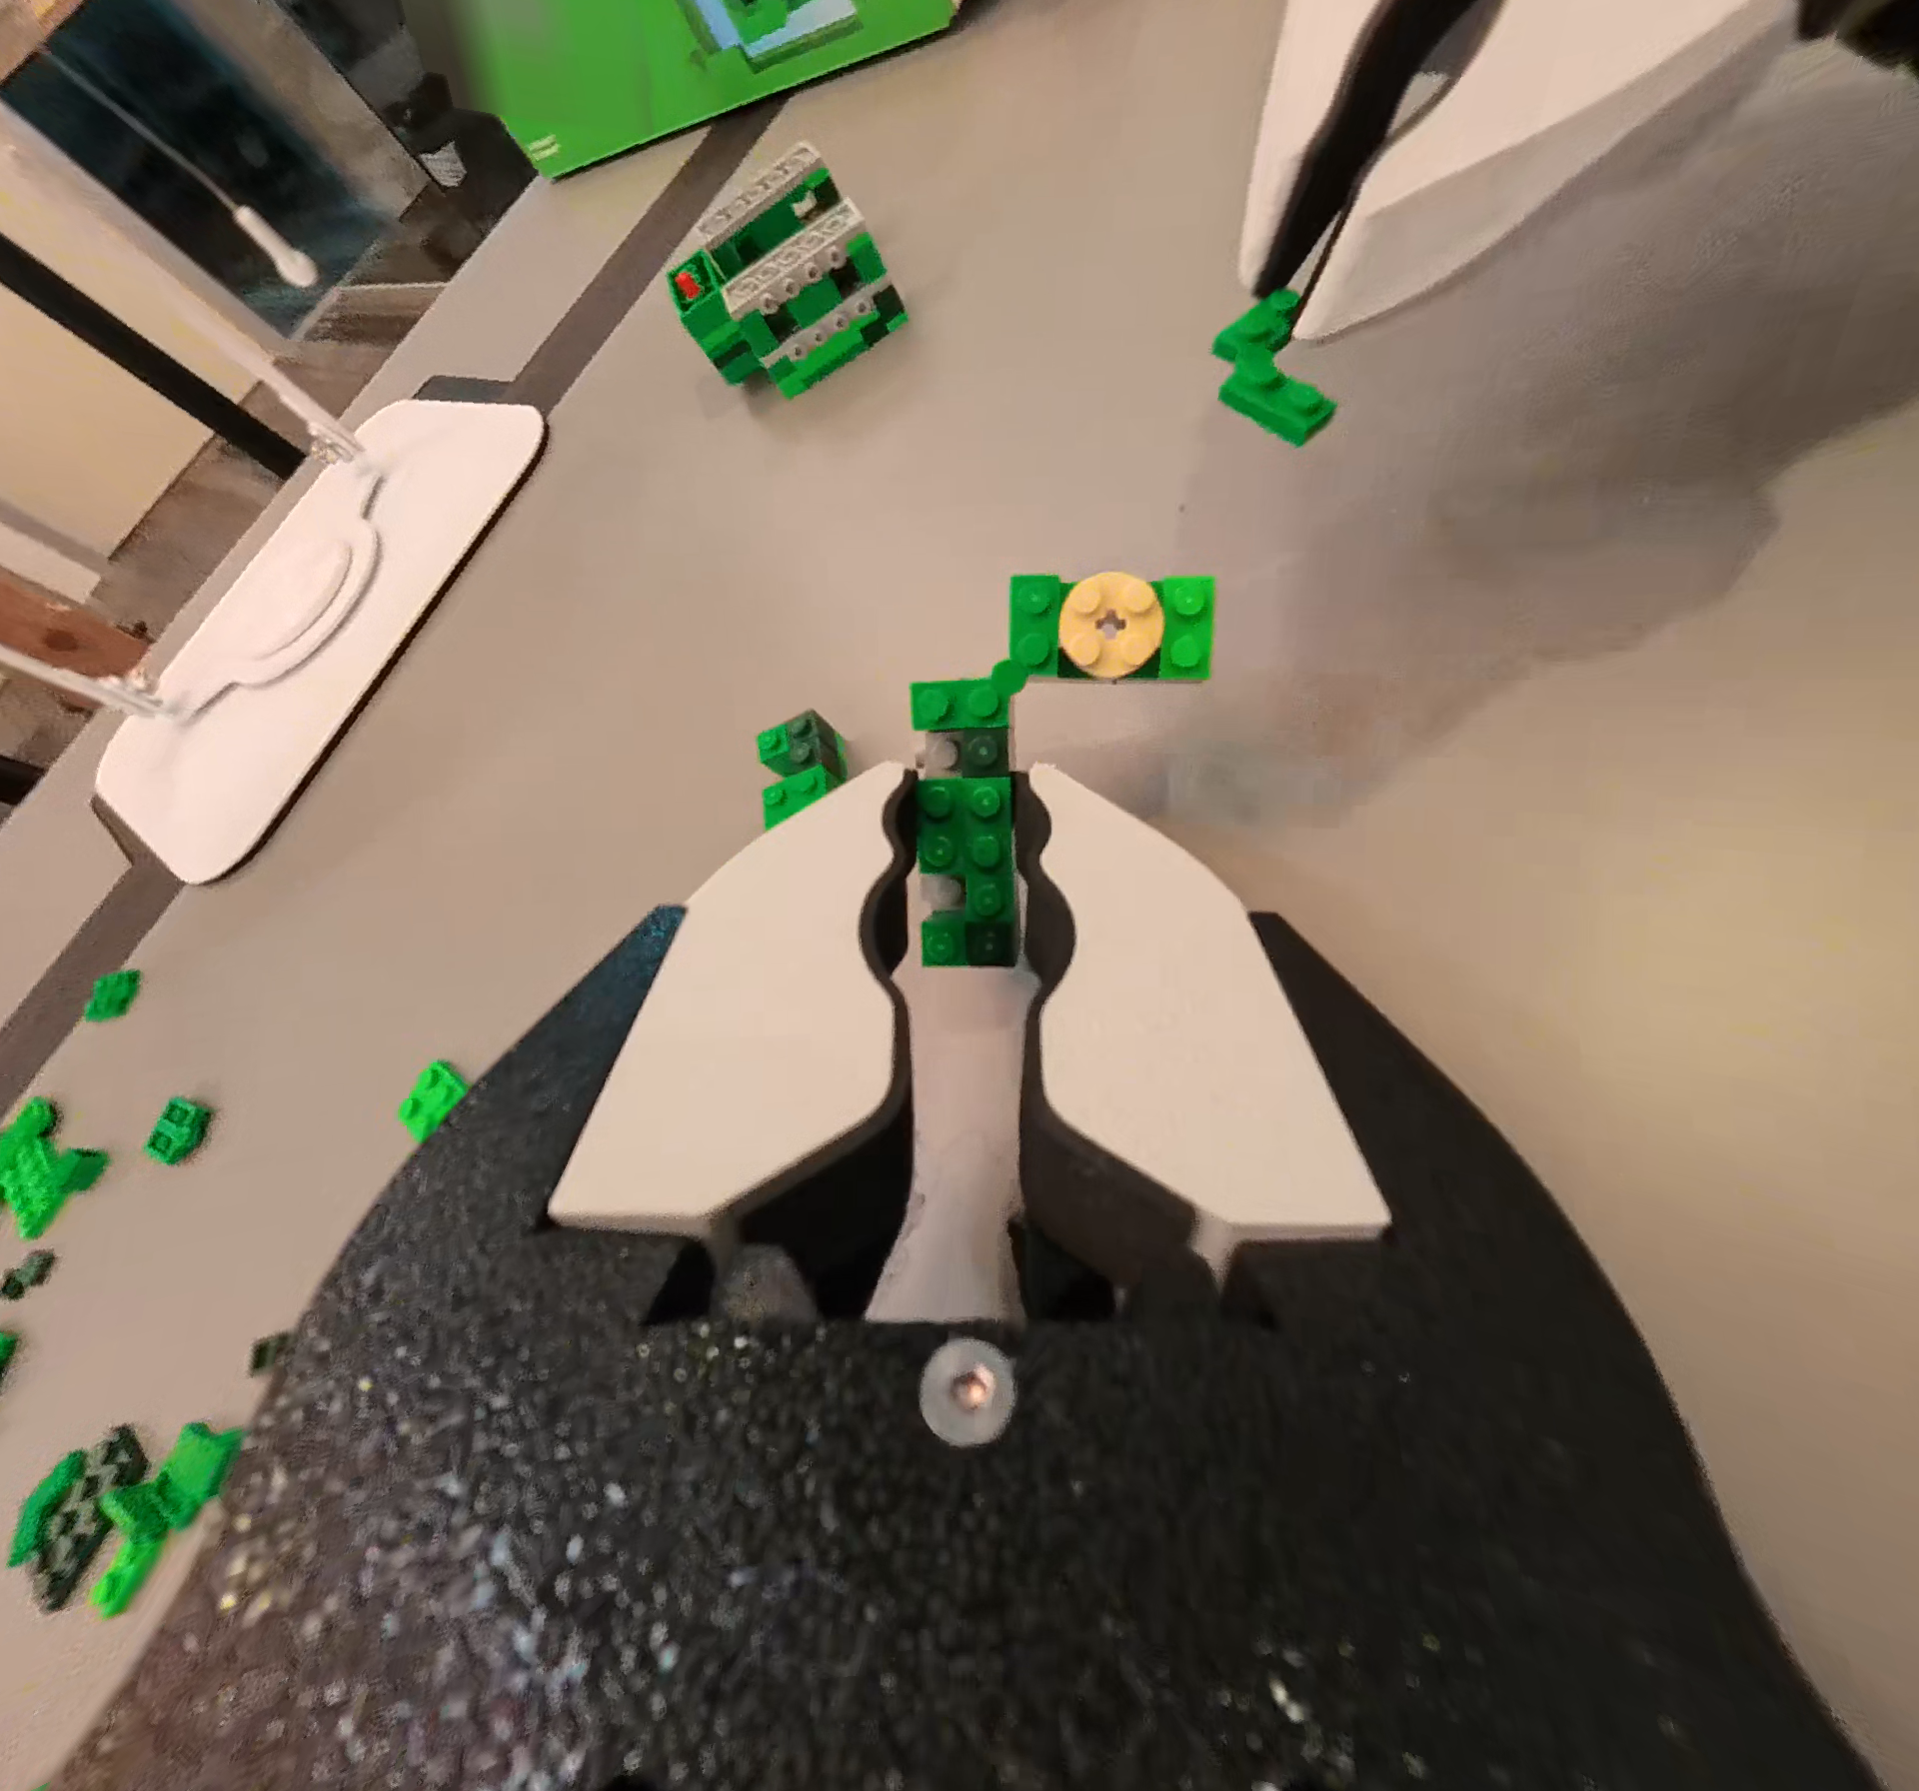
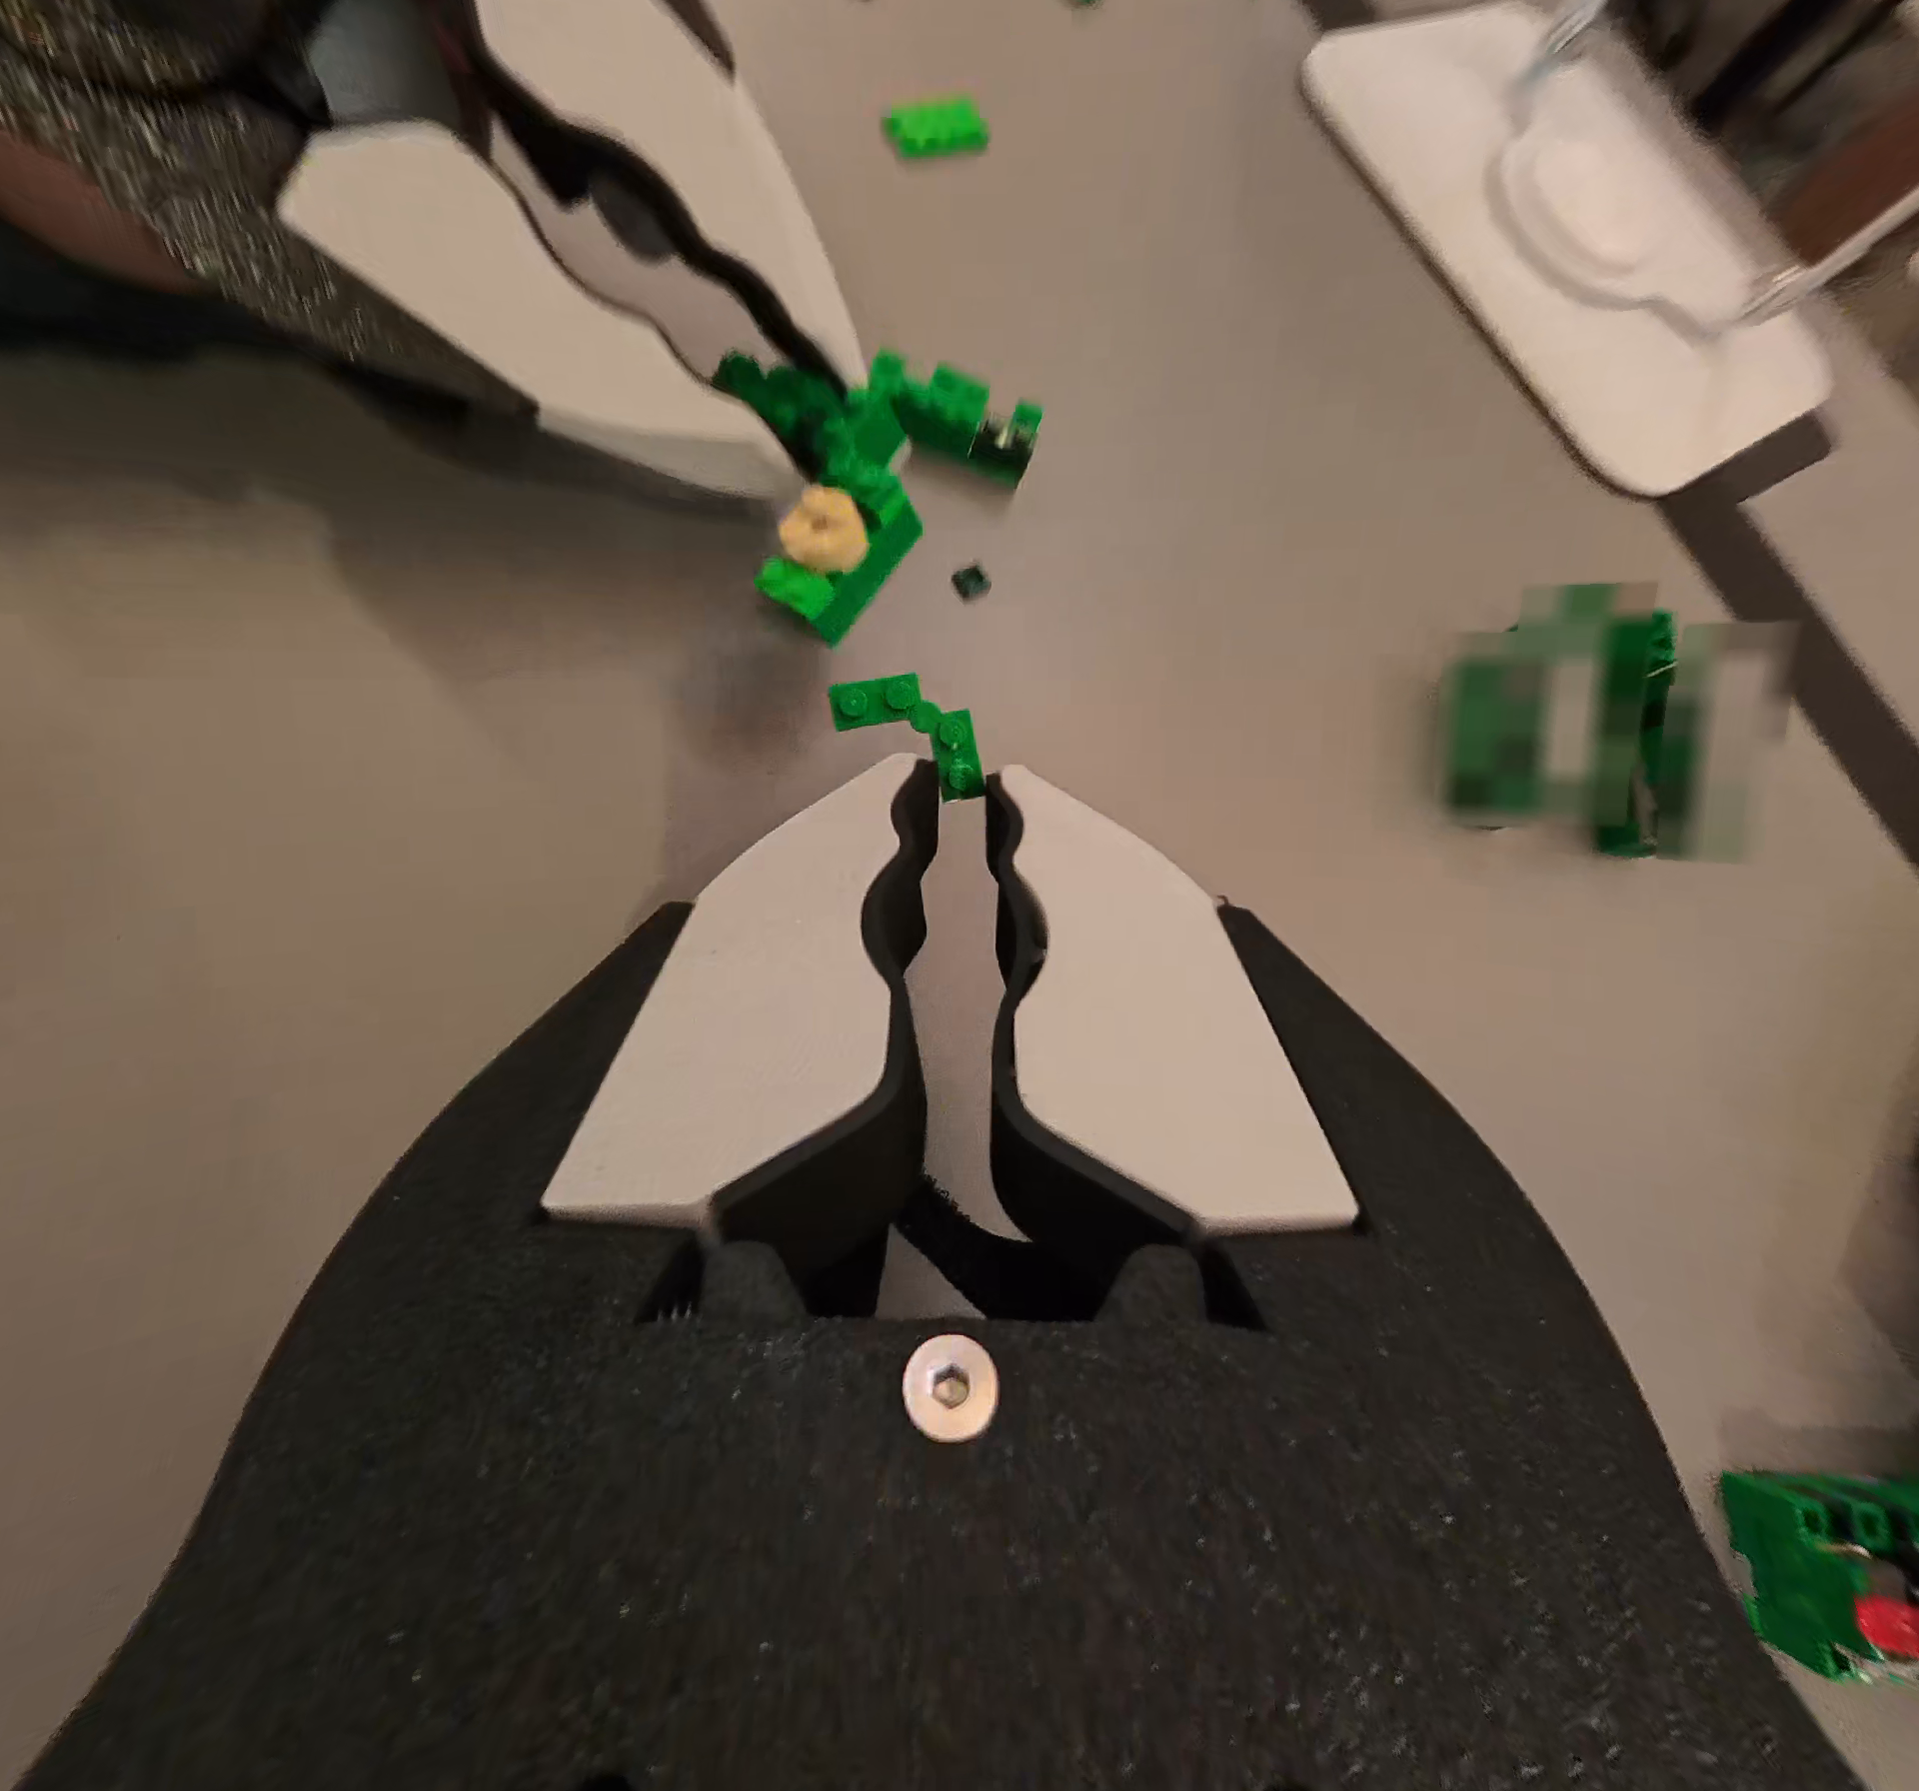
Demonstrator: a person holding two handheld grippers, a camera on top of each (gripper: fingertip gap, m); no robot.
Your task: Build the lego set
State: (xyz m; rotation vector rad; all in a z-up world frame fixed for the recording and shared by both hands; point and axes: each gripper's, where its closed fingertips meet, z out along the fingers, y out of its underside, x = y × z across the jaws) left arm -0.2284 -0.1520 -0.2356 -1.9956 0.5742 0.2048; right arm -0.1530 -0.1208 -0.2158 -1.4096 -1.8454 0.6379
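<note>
My left gripper (image 1: pixel 966 781) is shut on a green brick assembly (image 1: pixel 968 869). The assembly ends in a hinged green plate with a tan round piece (image 1: pixel 1111 624) on it. In the right wrist view the same assembly (image 2: pixel 831 485) hangs from the left gripper's fingers (image 2: pixel 644 184). My right gripper (image 2: pixel 964 773) is shut on a small green hinged plate piece (image 2: pixel 940 729), held above the grey table. In the left wrist view this piece (image 1: pixel 1269 368) hangs from the right gripper's fingertips (image 1: pixel 1340 184) at the upper right.
A larger green and grey build (image 1: pixel 794 287) stands on the table (image 1: pixel 1558 910), with the green set box (image 1: pixel 727 7) behind it. Loose green bricks (image 1: pixel 62 1170) lie at the left. A white stand base (image 1: pixel 312 620) sits at the table's left edge. A small dark piece (image 2: pixel 971 582) lies near the assembly. Spacing between my two grippers at the tips: around 9 centimetres.
</note>
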